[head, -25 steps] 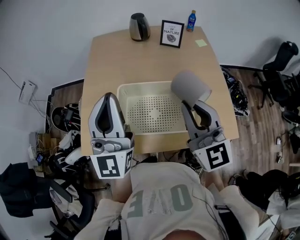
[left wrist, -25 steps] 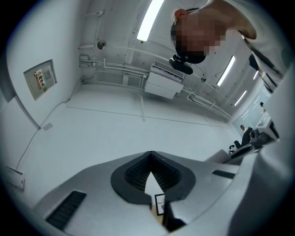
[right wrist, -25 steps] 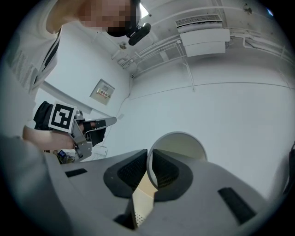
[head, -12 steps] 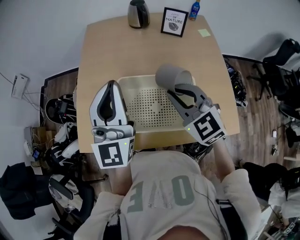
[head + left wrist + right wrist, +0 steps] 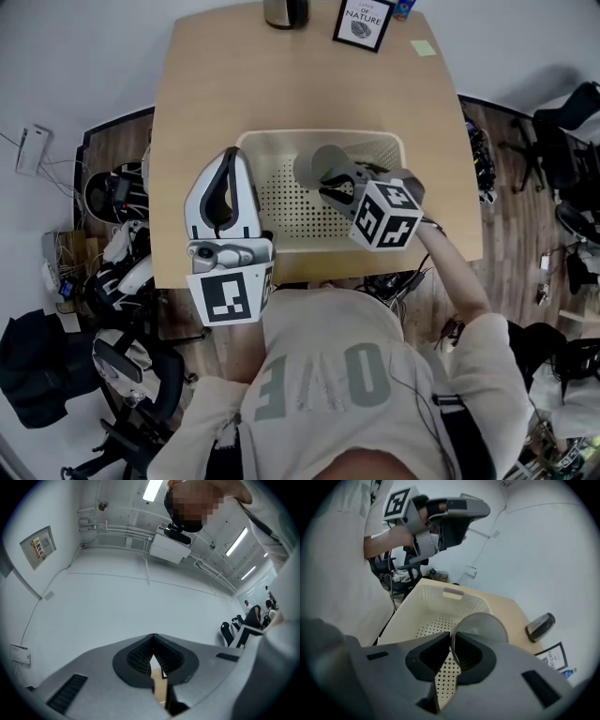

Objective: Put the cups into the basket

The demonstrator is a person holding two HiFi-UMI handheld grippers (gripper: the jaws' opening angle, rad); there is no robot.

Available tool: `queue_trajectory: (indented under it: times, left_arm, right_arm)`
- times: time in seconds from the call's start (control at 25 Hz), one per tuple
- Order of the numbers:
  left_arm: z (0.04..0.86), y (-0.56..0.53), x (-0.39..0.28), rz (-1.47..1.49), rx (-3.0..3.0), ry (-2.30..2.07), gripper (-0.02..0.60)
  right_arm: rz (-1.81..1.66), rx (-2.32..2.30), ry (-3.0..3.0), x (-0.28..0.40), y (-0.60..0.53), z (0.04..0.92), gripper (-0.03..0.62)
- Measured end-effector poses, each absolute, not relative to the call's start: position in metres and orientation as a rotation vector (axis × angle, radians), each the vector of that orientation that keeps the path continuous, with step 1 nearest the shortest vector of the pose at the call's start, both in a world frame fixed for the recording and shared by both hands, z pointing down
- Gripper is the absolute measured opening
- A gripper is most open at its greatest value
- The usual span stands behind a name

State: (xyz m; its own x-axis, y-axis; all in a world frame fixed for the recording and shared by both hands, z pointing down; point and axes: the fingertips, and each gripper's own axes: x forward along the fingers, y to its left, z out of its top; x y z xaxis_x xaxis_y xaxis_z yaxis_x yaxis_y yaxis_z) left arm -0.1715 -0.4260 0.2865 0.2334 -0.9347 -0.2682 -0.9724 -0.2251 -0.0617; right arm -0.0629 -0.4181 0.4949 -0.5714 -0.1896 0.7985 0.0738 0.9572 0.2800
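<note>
While the grey cup [image 5: 317, 166] hangs low inside the cream basket [image 5: 281, 137], it is pinched by its thin wall between the jaws of the right tool [image 5: 330, 184] and has not yet been let go. The cup lies directly ahead of that tool. It is tipped on its side, with its long axis carrying on the tool's own line toward the basket's far left. It sits over the perforated floor, in the right half of the basket. Whether its lower edge already touches that floor cannot be told from the head view, because the tool's marker cube and body crowd the spot.

Judged from this, what remains for this cup is a short drop and a spreading of the jaws. The right hand is plainly the nearer one, since it holds the cup.

The left tool [image 5: 228, 161] waits above the basket's near left corner. Its jaws are pressed together on nothing and aimed up at a white wall and ceiling lights. No second cup shows in any view.

The basket stands near the front edge of a pale wooden worktop [image 5: 225, 75]. At the far edge, well apart from the basket, are a dark kettle [image 5: 284, 11], a framed print [image 5: 364, 22] and a yellow note [image 5: 423, 47]. A person in a light shirt leans over the worktop. Around it are wood flooring [image 5: 511, 187], trailing cables and black office chairs [image 5: 574, 127].
</note>
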Motion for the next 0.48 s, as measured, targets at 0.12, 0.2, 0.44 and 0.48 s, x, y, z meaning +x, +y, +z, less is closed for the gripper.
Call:
queue_trajectory:
  times: [0.12,0.2,0.44,0.48]
  left_arm:
    - [0.290,-0.427,-0.173,0.254,-2.293,1.810,0.005]
    - [0.291,-0.427,-0.174,0.255,-2.294,1.811,0.005]
    - [0.293,-0.427,-0.176,0.251,-2.297,1.815,0.005]
    - [0.293,-0.428,-0.176,0.251,-2.298,1.815,0.005]
  right_arm:
    - [-0.350,-0.026,-2.064,-0.063,-0.414,0.523,0.031]
    - [-0.354,-0.083,-2.008,-0.062,-0.409,0.540,0.029]
    - [-0.340,-0.221,-1.892,-0.055,-0.394,0.577,0.029]
    - [-0.341,-0.232,-1.881,-0.053,-0.394,0.581,0.029]
